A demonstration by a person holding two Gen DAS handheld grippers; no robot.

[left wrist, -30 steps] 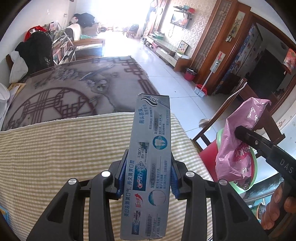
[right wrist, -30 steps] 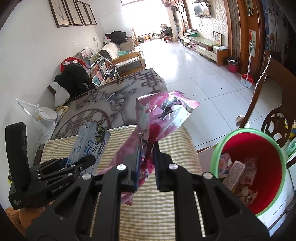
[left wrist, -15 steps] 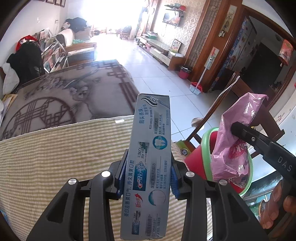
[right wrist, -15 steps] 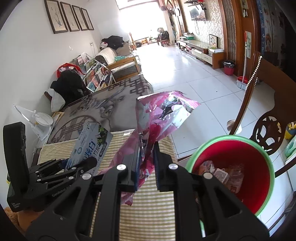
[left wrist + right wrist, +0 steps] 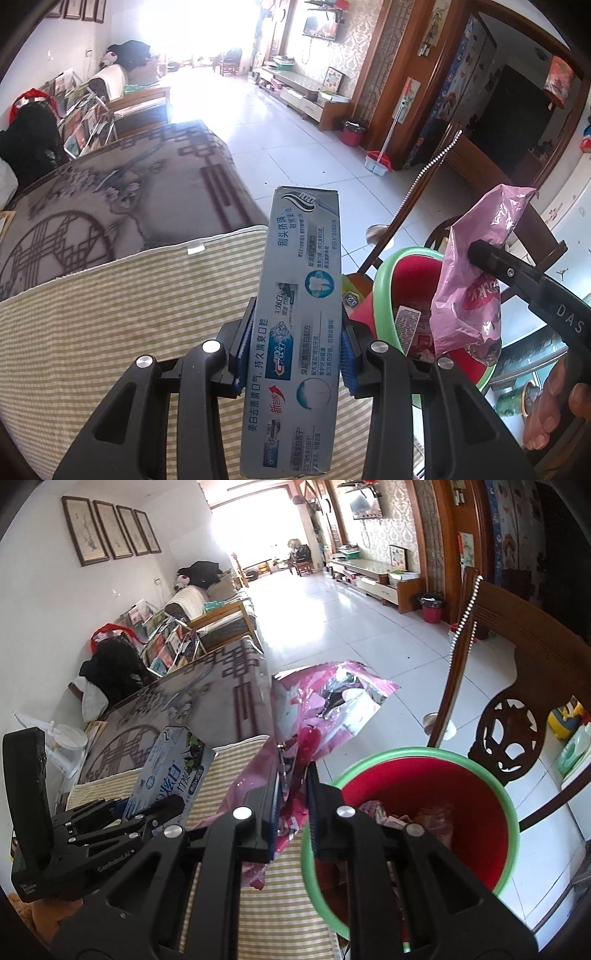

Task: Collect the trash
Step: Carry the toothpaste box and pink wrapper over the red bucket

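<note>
The striped cloth [image 5: 110, 314] covers a surface whose far edge drops to a patterned rug [image 5: 122, 199], and whose right-hand edge sits just beside a red bin [image 5: 417, 812] with a green rim. Past the bin stands a wooden chair [image 5: 517, 709], close to its far side, while a wide stretch of pale tiled floor [image 5: 332, 616] runs open toward the bright end of the room. The left gripper [image 5: 291, 354] is partly spread, its blue pads pinching a toothpaste box [image 5: 299, 314] on both long sides, above the cloth near its right-hand edge. The right gripper [image 5: 293, 808] is pressed tight on a pink wrapper [image 5: 317, 720], held at the bin's near rim. Other packets already lie inside the bin.
</note>
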